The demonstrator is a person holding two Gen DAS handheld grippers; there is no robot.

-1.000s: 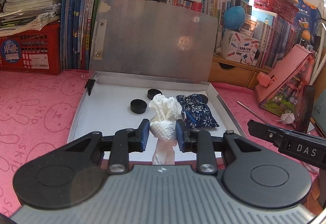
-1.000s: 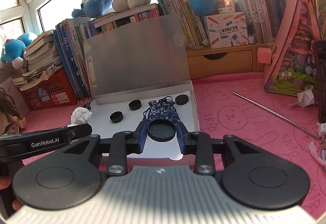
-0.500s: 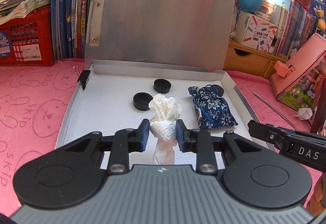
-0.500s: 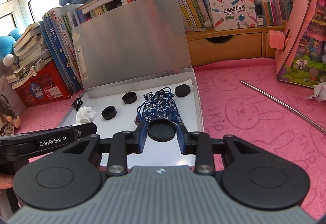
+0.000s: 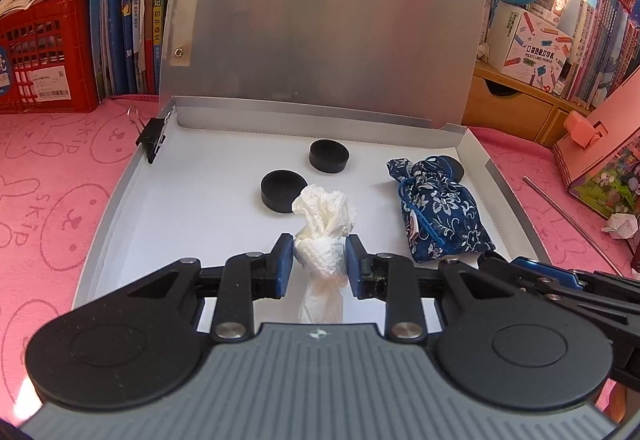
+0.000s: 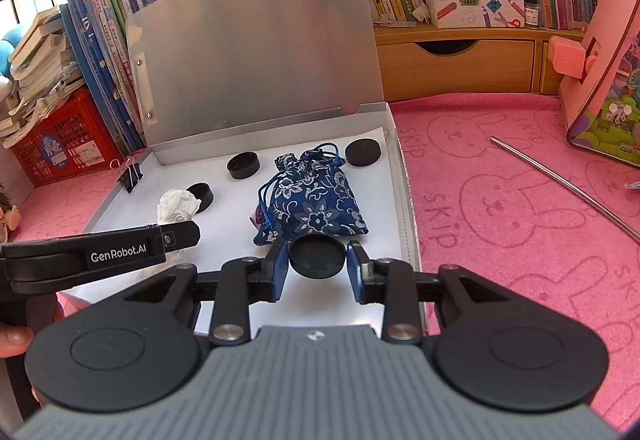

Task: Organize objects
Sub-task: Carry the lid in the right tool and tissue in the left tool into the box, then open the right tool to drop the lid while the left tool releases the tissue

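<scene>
An open silver box (image 5: 120, 200) (image 6: 408, 192) with its lid raised lies on the pink mat. Inside it are black caps (image 5: 282, 190) (image 5: 329, 156) (image 6: 243, 165) (image 6: 363, 151) and a blue floral pouch (image 5: 440, 212) (image 6: 312, 196). My left gripper (image 5: 319, 260) is shut on a crumpled white tissue (image 5: 324, 224) (image 6: 178, 204), held over the box's near part. My right gripper (image 6: 318, 260) is shut on a black cap (image 6: 317, 255), just in front of the pouch above the box floor. The left gripper's body (image 6: 100, 256) shows at the left of the right wrist view.
A binder clip (image 5: 150, 134) (image 6: 130, 174) grips the box's left wall. Books and a red crate (image 5: 44, 48) stand behind. A wooden drawer shelf (image 6: 460, 64), a pink house model (image 6: 600, 52) and a metal rod (image 6: 560, 188) are to the right on the mat.
Both grippers have moved forward and down towards the box, each keeping its hold; the box and its contents look larger and closer.
</scene>
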